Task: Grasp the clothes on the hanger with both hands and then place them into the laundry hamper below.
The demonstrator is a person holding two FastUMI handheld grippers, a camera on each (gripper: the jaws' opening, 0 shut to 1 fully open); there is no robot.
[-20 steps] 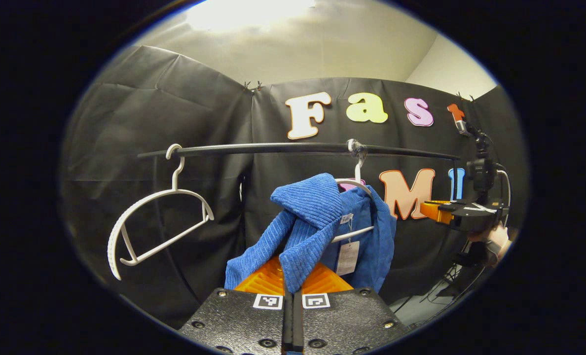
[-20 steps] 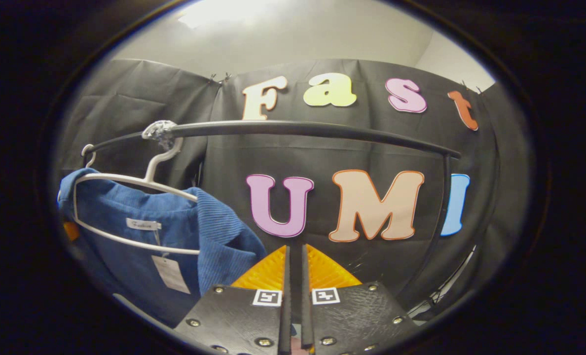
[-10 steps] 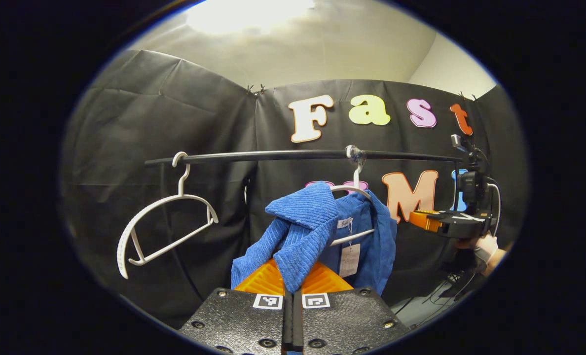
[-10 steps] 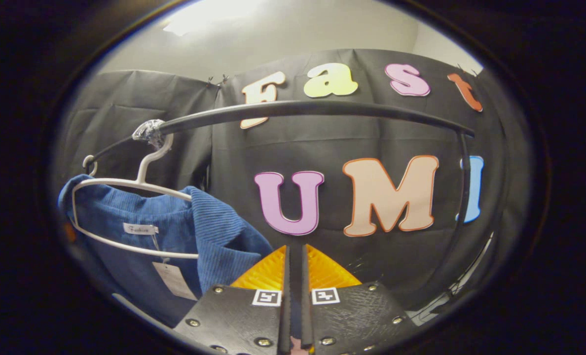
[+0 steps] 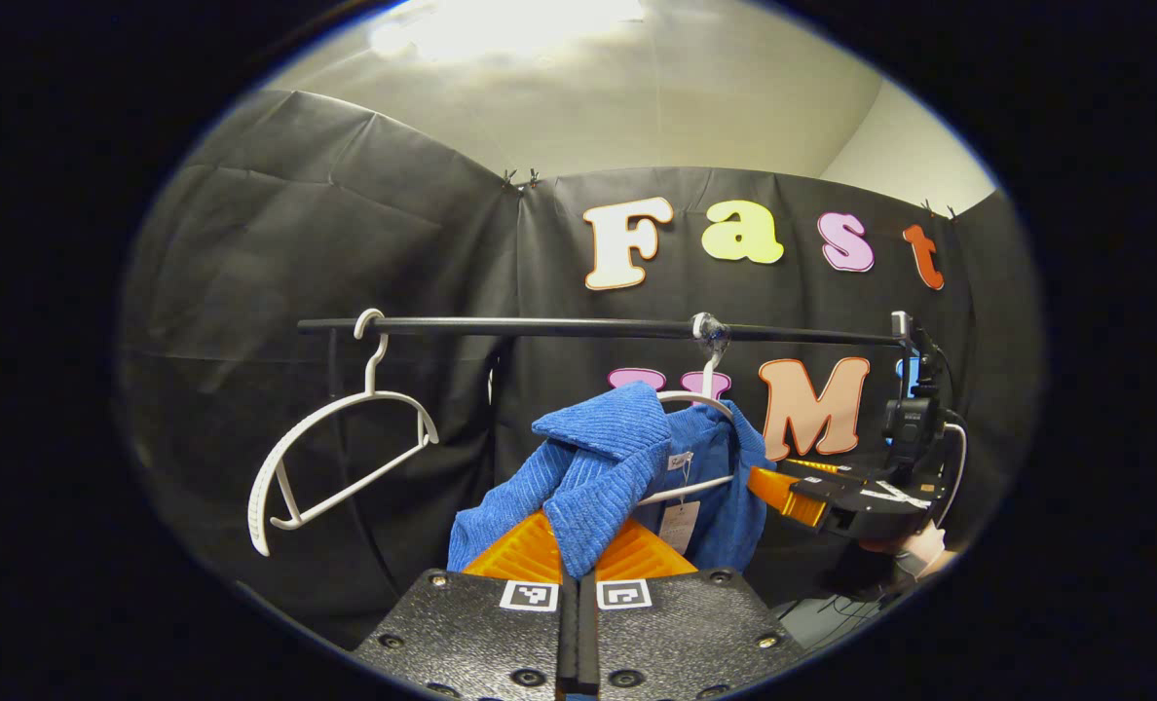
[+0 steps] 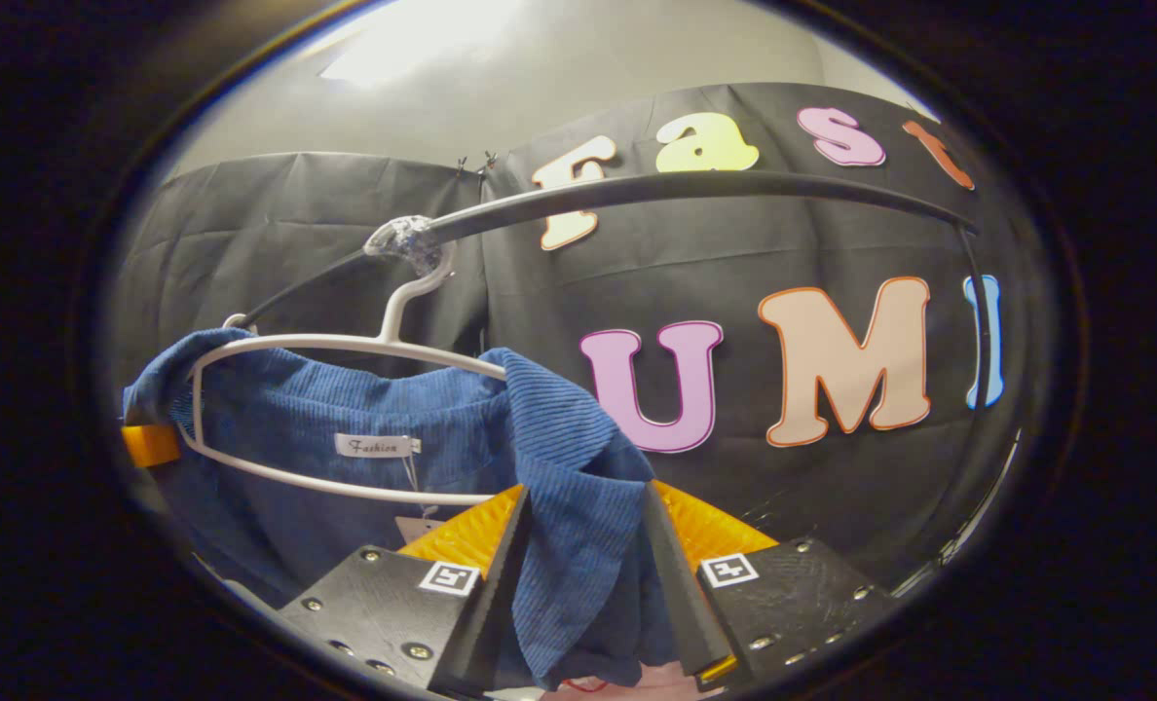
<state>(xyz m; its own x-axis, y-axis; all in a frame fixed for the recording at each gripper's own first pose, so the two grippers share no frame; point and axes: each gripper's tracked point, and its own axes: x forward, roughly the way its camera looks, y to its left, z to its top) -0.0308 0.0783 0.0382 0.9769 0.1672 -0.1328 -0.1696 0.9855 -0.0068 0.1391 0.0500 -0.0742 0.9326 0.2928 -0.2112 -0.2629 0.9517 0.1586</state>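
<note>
A blue ribbed garment [image 5: 627, 458] hangs on a white hanger [image 5: 700, 397] from the black rail [image 5: 540, 326]. My left gripper [image 5: 581, 534] is shut on a folded-over flap of its left shoulder. In the left gripper view, the right gripper [image 5: 775, 483] reaches the garment's right edge, with a hand [image 5: 919, 560] behind it. In the right gripper view, the right gripper [image 6: 586, 493] is open with the garment's [image 6: 578, 545] right shoulder fold lying between its fingers. The hanger [image 6: 345, 346] still carries the collar, and a paper tag [image 5: 678, 526] dangles inside.
An empty white hanger [image 5: 335, 448] hangs tilted on the rail's left end. The rail [image 6: 686, 185] bends down into a post [image 6: 973, 321] at the right. Black cloth walls close in behind, and cables [image 5: 832, 604] lie on the floor at lower right.
The right gripper has opened and moved left onto the garment's right shoulder, which now lies between its fingers. The left gripper stays shut on the left flap and has backed off slightly.
</note>
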